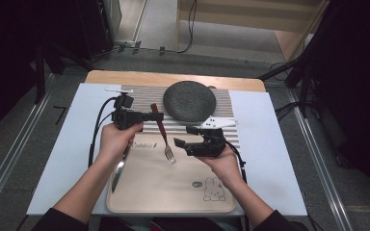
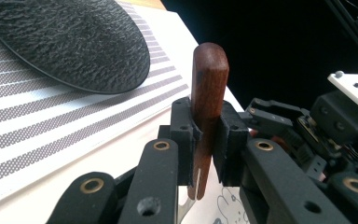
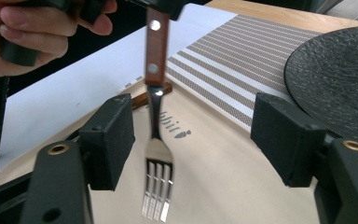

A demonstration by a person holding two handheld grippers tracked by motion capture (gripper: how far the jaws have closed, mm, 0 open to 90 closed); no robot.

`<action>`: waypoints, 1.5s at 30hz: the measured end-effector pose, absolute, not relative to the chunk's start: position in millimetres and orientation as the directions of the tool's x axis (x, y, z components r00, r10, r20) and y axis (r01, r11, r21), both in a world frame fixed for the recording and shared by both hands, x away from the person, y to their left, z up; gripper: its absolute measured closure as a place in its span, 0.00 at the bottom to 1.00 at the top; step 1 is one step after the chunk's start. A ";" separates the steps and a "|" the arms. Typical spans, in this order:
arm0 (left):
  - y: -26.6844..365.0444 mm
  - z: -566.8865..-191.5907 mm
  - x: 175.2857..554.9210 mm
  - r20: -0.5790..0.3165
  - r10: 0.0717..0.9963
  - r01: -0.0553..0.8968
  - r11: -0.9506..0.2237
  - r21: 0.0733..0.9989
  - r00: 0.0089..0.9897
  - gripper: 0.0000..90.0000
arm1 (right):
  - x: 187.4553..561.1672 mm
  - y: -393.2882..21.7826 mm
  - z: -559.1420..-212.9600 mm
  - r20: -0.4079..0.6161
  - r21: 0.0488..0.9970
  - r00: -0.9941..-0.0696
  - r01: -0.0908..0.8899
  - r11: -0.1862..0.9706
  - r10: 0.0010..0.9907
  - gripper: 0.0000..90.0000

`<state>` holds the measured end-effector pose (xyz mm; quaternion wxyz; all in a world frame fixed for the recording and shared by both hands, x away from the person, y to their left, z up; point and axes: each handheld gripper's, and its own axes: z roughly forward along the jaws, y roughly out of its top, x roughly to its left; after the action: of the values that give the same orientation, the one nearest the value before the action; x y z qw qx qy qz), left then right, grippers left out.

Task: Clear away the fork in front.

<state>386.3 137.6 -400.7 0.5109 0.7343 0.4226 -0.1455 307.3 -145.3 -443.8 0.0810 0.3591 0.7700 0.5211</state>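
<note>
One fork (image 1: 163,132) hangs above the beige tray (image 1: 144,192), its wooden handle clamped between the jaws of the left gripper (image 1: 155,116) and its tines pointing down toward the near side, probably so it can be carried clear of the tray. Just to the right the right gripper (image 1: 181,136) waits with its jaws wide apart, facing the tines as if ready to receive them. Farther off, a dark round plate (image 1: 189,100) rests on the striped placemat (image 1: 224,103), while a knife (image 1: 117,174) lies at the tray's left edge.
</note>
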 end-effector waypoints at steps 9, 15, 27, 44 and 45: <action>144.1 -398.5 380.2 -0.661 0.434 0.776 -0.174 0.606 0.613 0.89 | 305.7 -159.1 -447.8 0.235 0.841 -0.735 0.482 0.247 0.636 0.28; 145.4 -398.6 374.2 -0.658 0.419 0.774 -0.220 0.594 0.625 0.89 | 301.0 -170.2 -452.0 0.234 0.835 -0.731 0.488 0.252 0.641 0.28; 148.3 -399.1 361.8 -0.647 0.389 0.754 -0.297 0.586 0.656 0.89 | 291.0 -193.1 -456.8 0.227 0.843 -0.722 0.482 0.240 0.654 0.28; 154.5 -417.5 356.7 -0.637 0.413 0.759 -0.366 0.538 0.651 0.89 | 271.4 -220.4 -461.1 0.212 0.846 -0.707 0.478 0.236 0.675 0.28; 153.8 -418.7 356.7 -0.638 0.420 0.764 -0.356 0.538 0.645 0.89 | 269.9 -222.0 -461.1 0.215 0.846 -0.705 0.480 0.232 0.676 0.28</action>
<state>356.7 153.8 -418.7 0.4297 0.7986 0.3709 -0.2000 269.9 -222.0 -461.1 0.0985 0.3712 0.7786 0.4963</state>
